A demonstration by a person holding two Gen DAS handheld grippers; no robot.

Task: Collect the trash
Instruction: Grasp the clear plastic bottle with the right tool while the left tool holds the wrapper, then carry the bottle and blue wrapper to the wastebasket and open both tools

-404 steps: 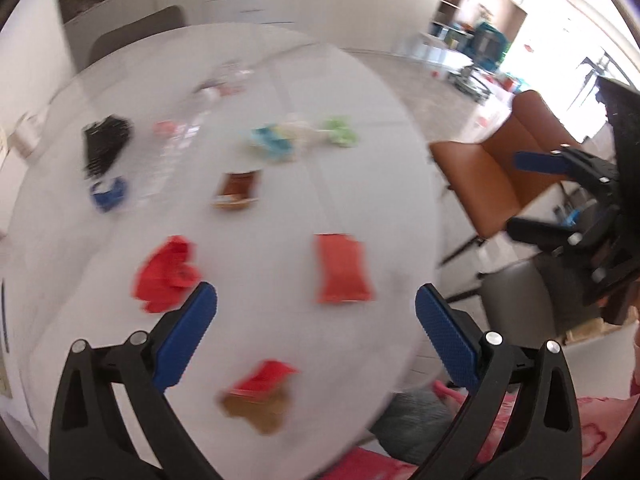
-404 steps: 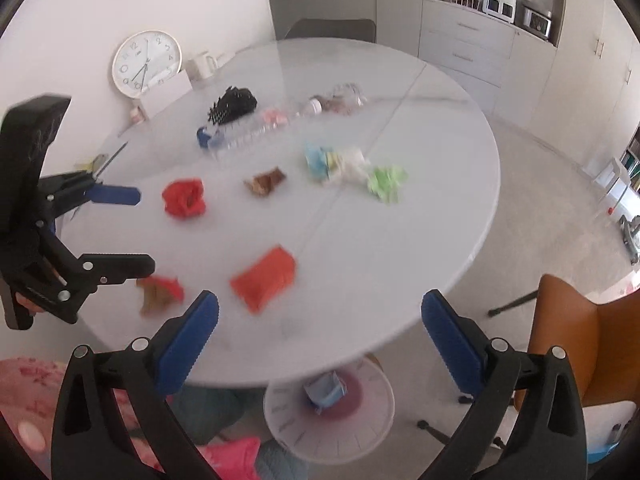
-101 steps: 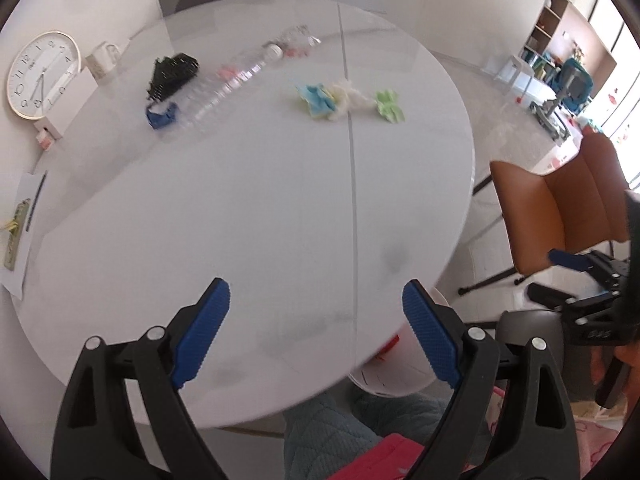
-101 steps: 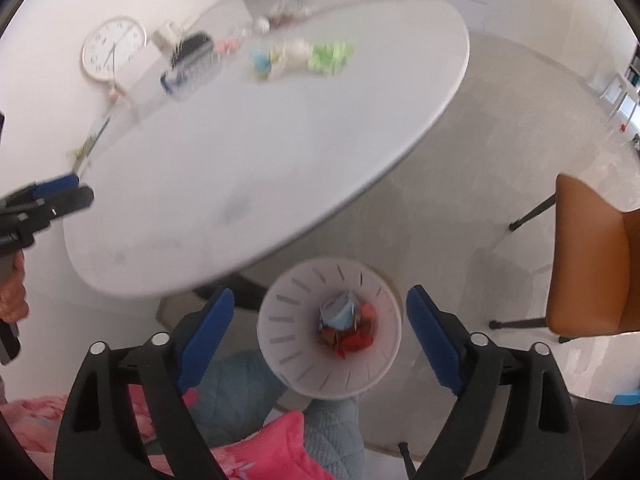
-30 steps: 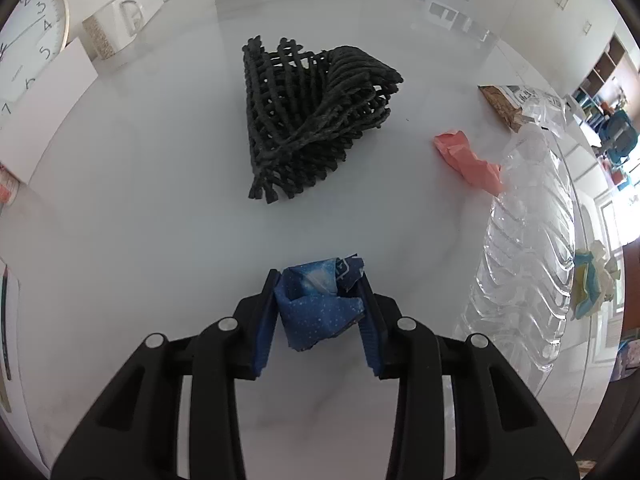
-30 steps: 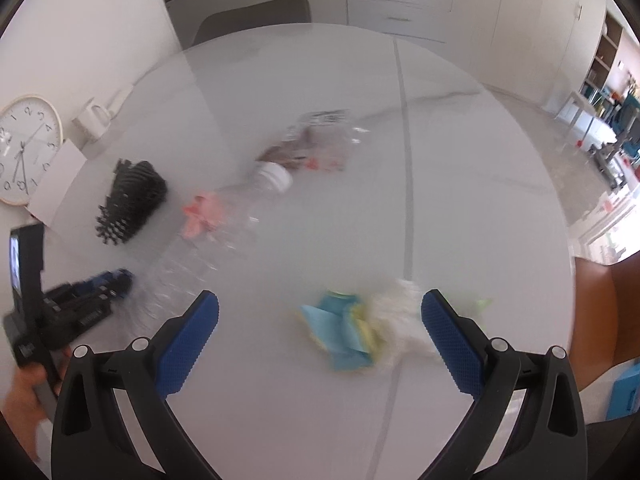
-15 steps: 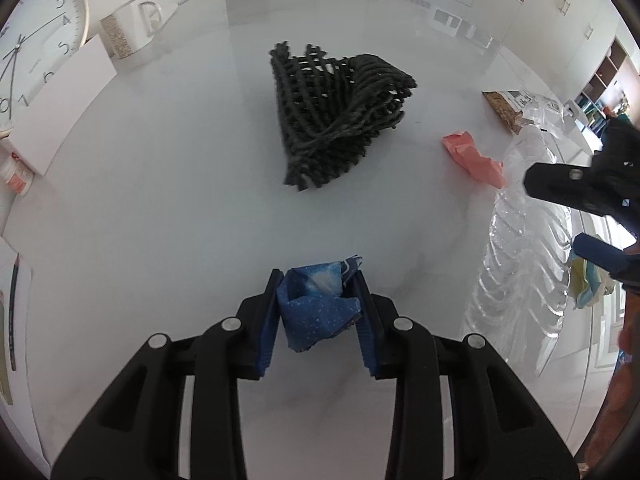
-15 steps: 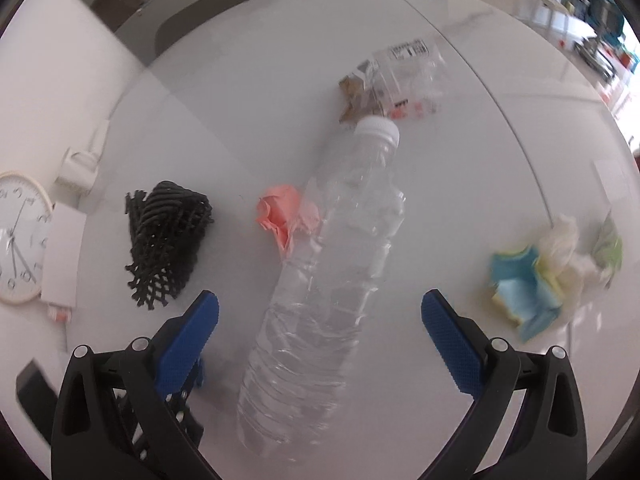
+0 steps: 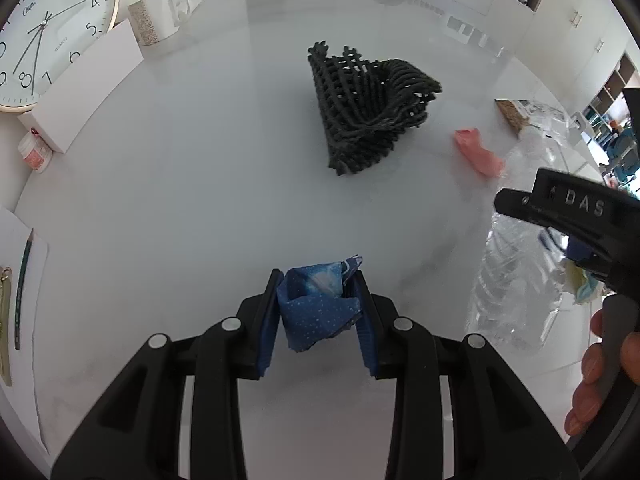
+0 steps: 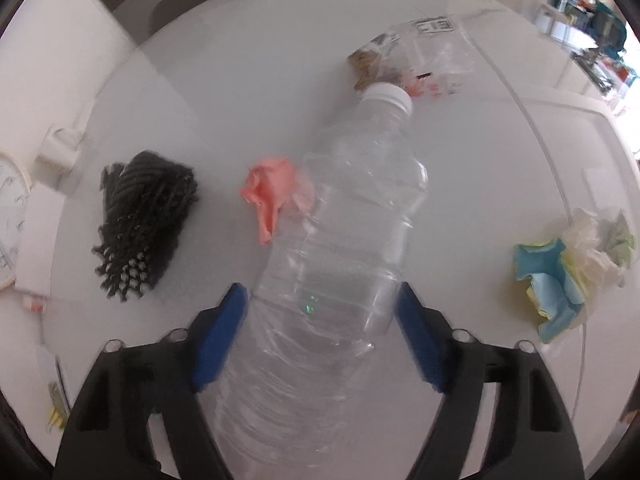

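Observation:
My left gripper (image 9: 320,304) is shut on a crumpled blue dotted wrapper (image 9: 316,308), held just above the white round table (image 9: 180,200). A clear plastic bottle (image 10: 344,240) with a white cap lies on the table. My right gripper (image 10: 322,312) straddles its lower body; the jaws are closing and the blue pads (image 10: 224,328) touch the bottle's sides. In the left wrist view the right gripper (image 9: 540,226) reaches in from the right over the bottle (image 9: 516,292), with a person's hand (image 9: 600,368) on its handle.
A black mesh net (image 9: 368,116) lies mid-table, a pink paper scrap (image 10: 272,196) rests against the bottle, and a clear snack bag (image 10: 420,52) sits beyond its cap. Blue, yellow and white crumpled papers (image 10: 568,268) lie right. A clock (image 9: 44,32), mug (image 9: 160,12) and white box (image 9: 84,88) stand left.
The right gripper came down over the bottle and its jaws narrowed onto the bottle's sides. The left gripper stayed put with the blue wrapper in it.

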